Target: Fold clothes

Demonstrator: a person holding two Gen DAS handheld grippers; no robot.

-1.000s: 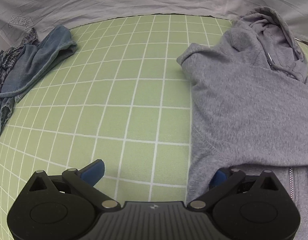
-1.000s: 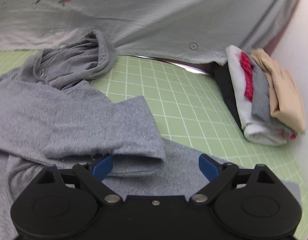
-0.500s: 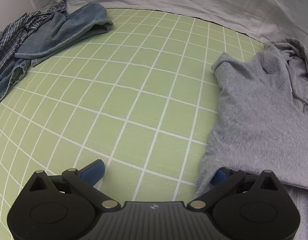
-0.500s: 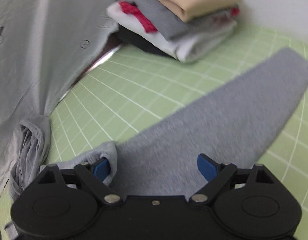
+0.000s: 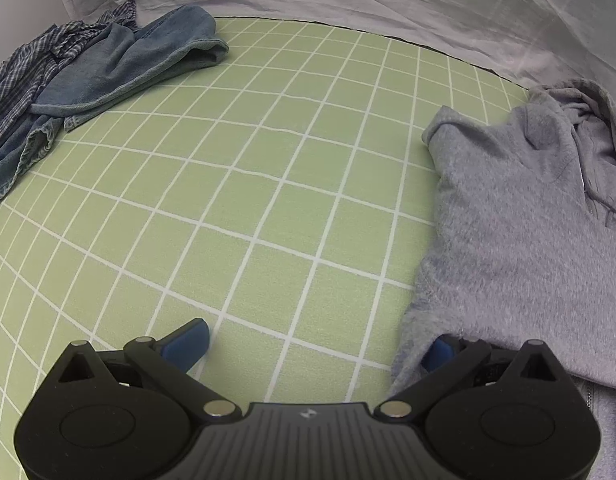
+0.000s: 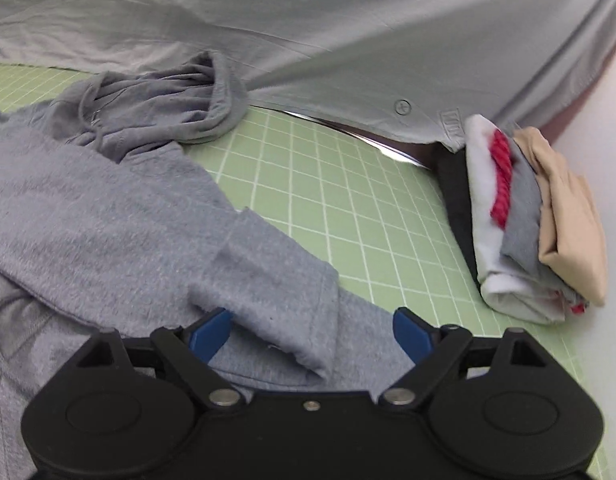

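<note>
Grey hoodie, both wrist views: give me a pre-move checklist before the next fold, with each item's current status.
1. Left gripper open: ok, blue pads wide apart, the right-hand one tucked at the grey hoodie edge.
2. Right gripper open: ok, pads spread over the folded sleeve.
3. Sleeve folded across the body: ok, cuff lies on the torso.
4. Hood flattened: not ok, bunched at the mat's far edge.
5. Green grid mat free beside the hoodie: ok; denim garment and folded stack lie apart.
6. Zipper closed: cannot tell.
</note>
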